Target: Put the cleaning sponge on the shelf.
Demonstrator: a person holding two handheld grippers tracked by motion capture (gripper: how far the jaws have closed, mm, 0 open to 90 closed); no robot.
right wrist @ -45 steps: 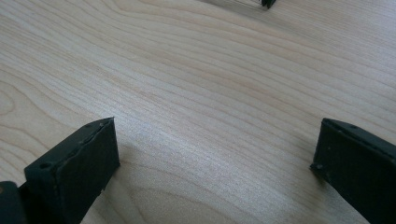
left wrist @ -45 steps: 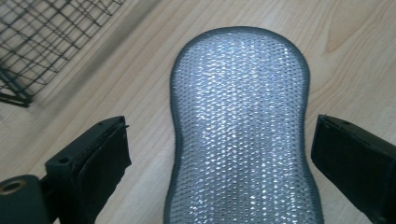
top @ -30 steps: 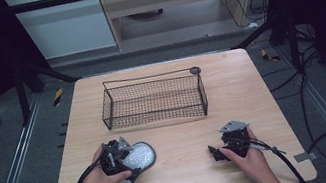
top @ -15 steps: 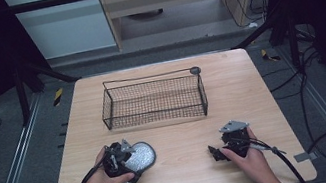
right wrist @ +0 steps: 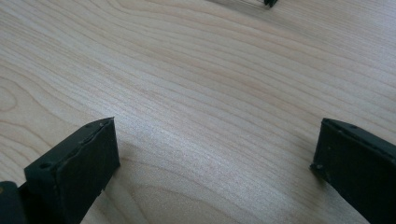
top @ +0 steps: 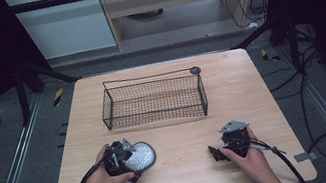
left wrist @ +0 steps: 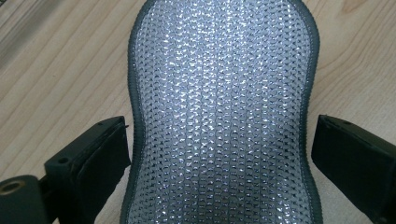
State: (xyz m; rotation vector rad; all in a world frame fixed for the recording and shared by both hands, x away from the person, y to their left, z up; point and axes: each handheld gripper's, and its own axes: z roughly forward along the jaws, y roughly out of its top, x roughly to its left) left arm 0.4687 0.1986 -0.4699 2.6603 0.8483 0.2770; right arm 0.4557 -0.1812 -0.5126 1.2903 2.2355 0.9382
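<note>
High view: the left gripper [top: 121,159] sits over a silver pad [top: 139,156] near the table's [top: 252,91] front left; the right gripper [top: 222,151] rests at front right; a wire basket [top: 152,101] stands behind.
Left gripper view: jaws wide, either side of the pad [left wrist: 219,116], left one almost touching its edge.
Right gripper view: jaws wide over bare wood [right wrist: 210,93].
</note>
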